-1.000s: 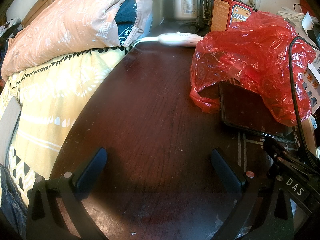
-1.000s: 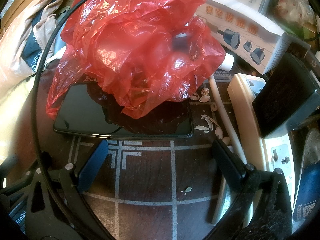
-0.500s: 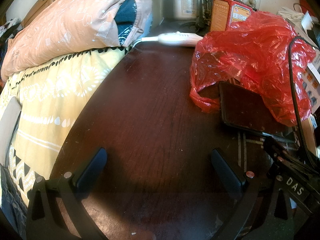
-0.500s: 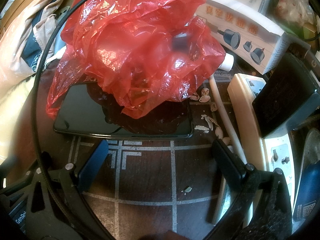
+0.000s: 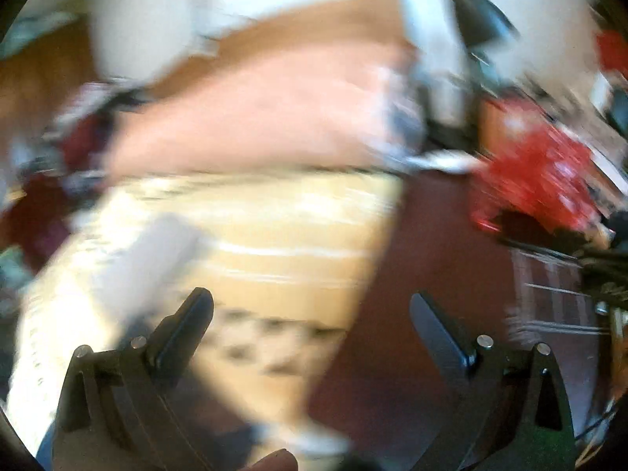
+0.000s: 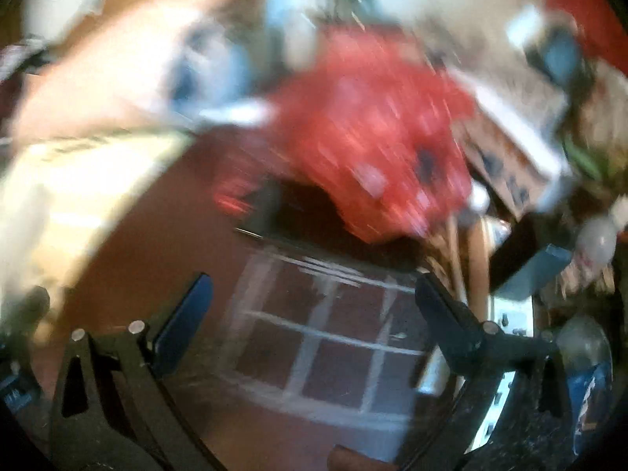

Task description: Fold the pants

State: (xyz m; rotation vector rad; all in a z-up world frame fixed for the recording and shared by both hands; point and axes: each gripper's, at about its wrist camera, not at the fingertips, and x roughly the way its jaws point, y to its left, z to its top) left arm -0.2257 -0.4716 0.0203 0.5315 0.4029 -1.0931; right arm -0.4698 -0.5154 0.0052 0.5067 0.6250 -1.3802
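Both views are heavily blurred by motion. My left gripper (image 5: pixel 312 306) is open and empty, above the edge where the dark wooden table (image 5: pixel 424 243) meets the yellow patterned bedspread (image 5: pixel 274 227). A grey cloth strip (image 5: pixel 157 259) lies on the bedspread, left of the fingers; I cannot tell if it is the pants. My right gripper (image 6: pixel 314 294) is open and empty above the table's white-lined part (image 6: pixel 322 337).
A red plastic bag (image 6: pixel 373 149) covers part of a dark phone (image 6: pixel 298 216) on the table; the bag also shows in the left wrist view (image 5: pixel 537 172). A peach pillow (image 5: pixel 255 117) lies on the bed. Boxes and a power strip (image 6: pixel 506 325) crowd the right.
Both grippers have lifted off the table and pulled back fast. The left view has swung left over the bed. Both stay open.
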